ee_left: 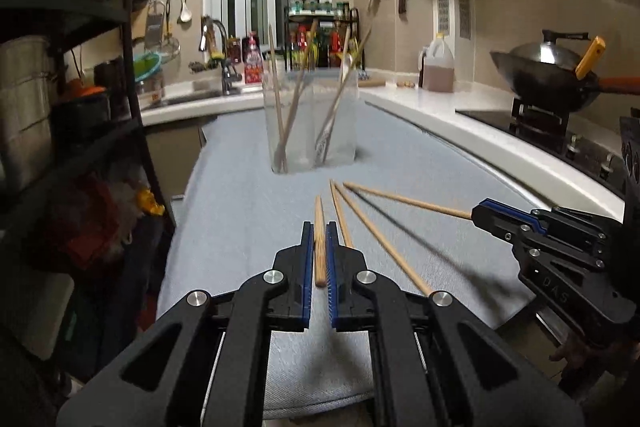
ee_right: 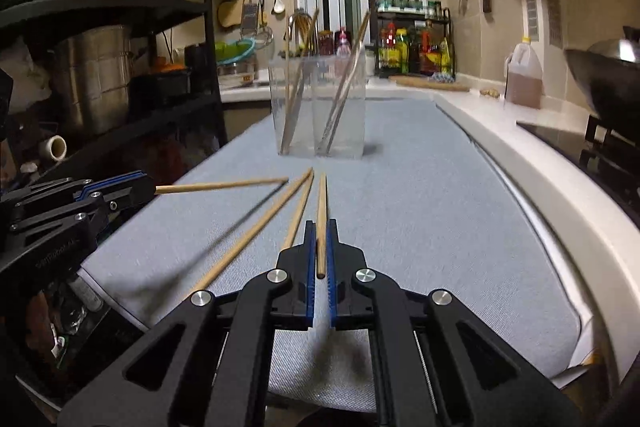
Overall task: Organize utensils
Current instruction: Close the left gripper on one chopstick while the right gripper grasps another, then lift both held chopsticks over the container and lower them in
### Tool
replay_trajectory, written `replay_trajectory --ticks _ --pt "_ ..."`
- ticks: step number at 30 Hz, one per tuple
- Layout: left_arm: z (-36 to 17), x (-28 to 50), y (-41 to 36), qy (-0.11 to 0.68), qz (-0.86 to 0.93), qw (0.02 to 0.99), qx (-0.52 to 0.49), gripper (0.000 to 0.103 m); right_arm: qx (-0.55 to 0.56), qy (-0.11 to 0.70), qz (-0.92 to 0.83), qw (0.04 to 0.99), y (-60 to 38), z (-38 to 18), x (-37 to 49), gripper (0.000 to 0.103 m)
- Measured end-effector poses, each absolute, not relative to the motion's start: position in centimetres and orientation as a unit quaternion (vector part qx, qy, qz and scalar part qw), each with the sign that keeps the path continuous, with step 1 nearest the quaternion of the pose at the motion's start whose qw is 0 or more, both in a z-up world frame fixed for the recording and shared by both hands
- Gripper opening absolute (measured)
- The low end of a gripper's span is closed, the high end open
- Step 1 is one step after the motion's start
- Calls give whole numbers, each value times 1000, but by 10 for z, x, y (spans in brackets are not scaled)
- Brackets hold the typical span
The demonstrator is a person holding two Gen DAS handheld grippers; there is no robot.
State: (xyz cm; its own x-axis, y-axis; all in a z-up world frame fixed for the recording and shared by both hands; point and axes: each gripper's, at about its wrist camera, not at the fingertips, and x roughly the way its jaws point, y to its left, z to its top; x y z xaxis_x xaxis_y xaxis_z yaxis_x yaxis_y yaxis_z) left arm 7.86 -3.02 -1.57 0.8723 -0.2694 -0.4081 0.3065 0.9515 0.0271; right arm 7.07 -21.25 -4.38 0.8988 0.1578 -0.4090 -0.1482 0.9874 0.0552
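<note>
Four loose wooden chopsticks are showing on the grey cloth, all pale, slender and tapering toward the clear container standing upper centre of both views. The left gripper is clamping one chopstick between its blue pads at the lower centre of the left wrist view, jaws closed on the thick end. The right gripper is pinching another chopstick the same way at the lower centre of the right wrist view, and that stick is appearing at the right of the left view as a long pale rod. Two more chopsticks are lying on the cloth between the held pair, fanning out from nearly touching tips. The container is holding several more sticks leaning against its walls, blurred, so the count is uncertain. Faint lettering on each gripper's body is showing but is too dim to read. One wok is sitting at the right edge.
</note>
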Motion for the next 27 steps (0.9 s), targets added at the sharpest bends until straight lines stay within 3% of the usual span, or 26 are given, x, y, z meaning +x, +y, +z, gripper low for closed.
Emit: replay_trajectory --ticks 10,27 --pt "32 90 -24 169 -152 973 45 6 15 171 73 982 -214 10 79 5" --pt "83 143 -17 222 -154 962 30 6 24 177 76 981 -221 85 139 5"
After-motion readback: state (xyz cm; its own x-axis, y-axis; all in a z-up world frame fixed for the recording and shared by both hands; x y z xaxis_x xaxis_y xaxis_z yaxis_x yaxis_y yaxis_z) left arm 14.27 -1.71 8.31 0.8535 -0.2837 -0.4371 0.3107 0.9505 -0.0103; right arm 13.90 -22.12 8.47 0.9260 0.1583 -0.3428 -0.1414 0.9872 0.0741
